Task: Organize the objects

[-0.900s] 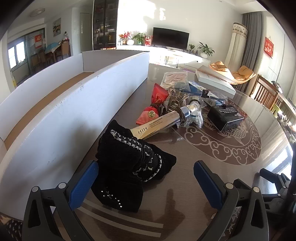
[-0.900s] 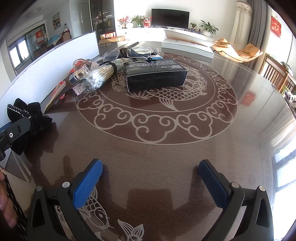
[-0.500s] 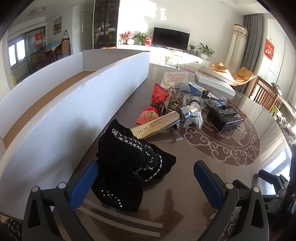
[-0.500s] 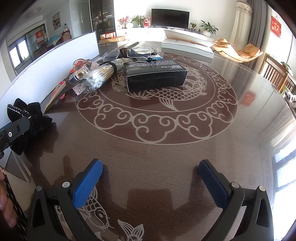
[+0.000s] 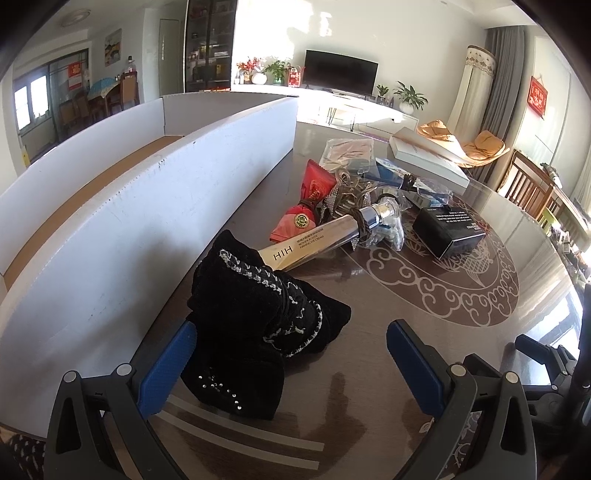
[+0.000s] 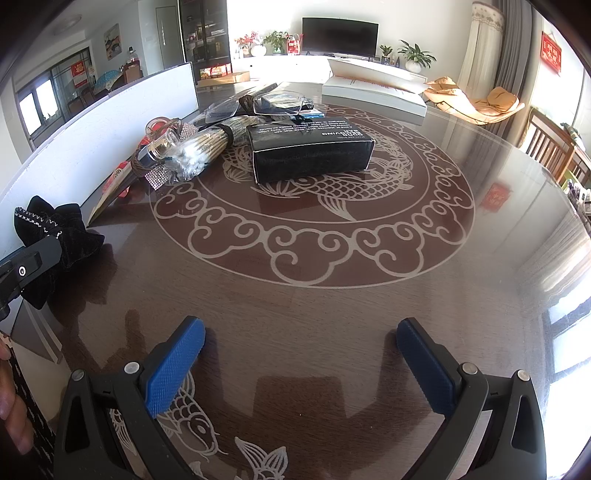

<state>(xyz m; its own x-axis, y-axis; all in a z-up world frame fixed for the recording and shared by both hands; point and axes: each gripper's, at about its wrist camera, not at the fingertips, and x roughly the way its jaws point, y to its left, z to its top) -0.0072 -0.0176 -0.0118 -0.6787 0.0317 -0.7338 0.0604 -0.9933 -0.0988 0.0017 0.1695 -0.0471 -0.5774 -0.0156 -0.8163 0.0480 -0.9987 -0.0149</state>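
The left gripper (image 5: pixel 291 354) is standing wide open and is holding nothing; the black velvet bow (image 5: pixel 258 321) is lying on the table between its blue pads, closer to the left pad (image 5: pixel 168 367), though I cannot tell if that pad is touching it. Only the left wrist view is showing the inside of the long white box (image 5: pixel 122 206) with its brown cardboard floor, running along the left side of the table. This view is also showing the gold cream tube (image 5: pixel 317 240) with one end lying just behind the bow, and the red packet (image 5: pixel 306 206) beside the tube.

The right gripper (image 6: pixel 301 354) is also standing wide open and empty, over a bare part of the table (image 6: pixel 332 314). Its view is showing the bow (image 6: pixel 48 236) only at the far left edge, against the white box wall (image 6: pixel 92 136). It is showing more clearly the black box (image 6: pixel 314 147) lying on the fish pattern, and the bundle of cotton swabs (image 6: pixel 199 151) to the left of it.

The table is dark, glossy wood with pale cloud and fish ornaments. Behind it, a television (image 6: pixel 340 35) is standing on a white cabinet, with plants beside it.
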